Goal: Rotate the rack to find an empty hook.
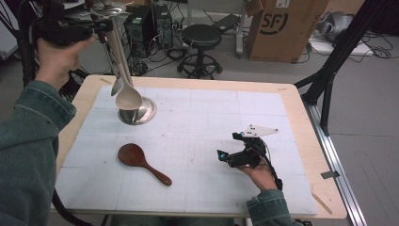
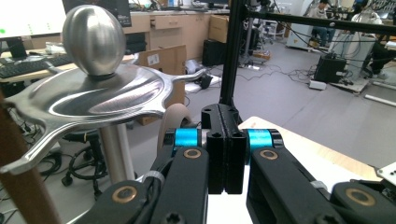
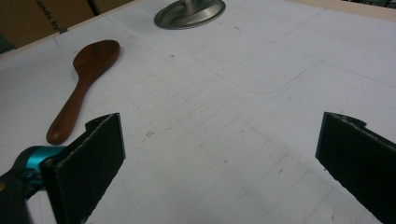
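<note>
Up at the far left, the left claw (image 1: 96,24) is raised high above the table (image 1: 306,197), its jaws pressed flat together with nothing visibly between them. Just beside it stands a metal rack (image 1: 137,112): a round, polished steel foot on the white gridded mat (image 1: 211,122), a thin post, and a shiny dished top crowned by an egg-shaped knob (image 2: 93,39). From that top hang a pale, smooth spoon (image 1: 128,96) and, behind it, a grey metal one (image 1: 117,85); how they are hooked on is hard to make out, and the post is partly covered by them. Whether the left claw touches the rack I cannot tell.

On the mat, near and left of middle, lies a dark, glossy wooden paddle spoon (image 1: 136,157) with a broad oval blade and tapering handle. The right claw (image 1: 225,157) rests low at the near right, jaws wide apart and holding nothing, well apart from the spoon.
</note>
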The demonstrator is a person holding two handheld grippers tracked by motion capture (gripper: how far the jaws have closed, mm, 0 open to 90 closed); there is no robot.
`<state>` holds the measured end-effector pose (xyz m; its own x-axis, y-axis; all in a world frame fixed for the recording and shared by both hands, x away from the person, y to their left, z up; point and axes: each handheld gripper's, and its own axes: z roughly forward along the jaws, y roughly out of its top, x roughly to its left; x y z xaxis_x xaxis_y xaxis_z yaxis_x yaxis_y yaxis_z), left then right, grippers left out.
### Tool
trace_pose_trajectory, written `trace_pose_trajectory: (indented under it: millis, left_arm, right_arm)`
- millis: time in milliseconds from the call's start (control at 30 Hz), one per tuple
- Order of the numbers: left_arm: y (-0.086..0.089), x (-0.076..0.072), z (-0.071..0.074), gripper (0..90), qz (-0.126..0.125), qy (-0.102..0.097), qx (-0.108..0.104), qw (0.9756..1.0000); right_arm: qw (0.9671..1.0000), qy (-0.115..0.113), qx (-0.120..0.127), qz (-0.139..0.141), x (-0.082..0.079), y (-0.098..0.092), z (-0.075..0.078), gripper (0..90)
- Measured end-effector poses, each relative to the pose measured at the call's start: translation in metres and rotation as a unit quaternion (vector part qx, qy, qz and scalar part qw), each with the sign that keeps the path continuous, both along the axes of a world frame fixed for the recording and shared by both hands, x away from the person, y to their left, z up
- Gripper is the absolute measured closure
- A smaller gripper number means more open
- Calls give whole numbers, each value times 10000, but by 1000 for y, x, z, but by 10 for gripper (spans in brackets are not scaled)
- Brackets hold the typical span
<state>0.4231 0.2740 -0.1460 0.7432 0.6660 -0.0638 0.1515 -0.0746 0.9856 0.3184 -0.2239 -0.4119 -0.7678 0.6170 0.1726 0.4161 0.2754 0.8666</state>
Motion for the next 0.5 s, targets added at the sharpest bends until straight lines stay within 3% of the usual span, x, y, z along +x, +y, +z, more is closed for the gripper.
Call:
trace_pose_trajectory:
  millis: [500]
  left_arm:
    - [22, 2, -2, 898, 159, -23, -62, 9999]
  right_arm:
    - [10000, 38, -53, 52, 1, 3, -2, 2]
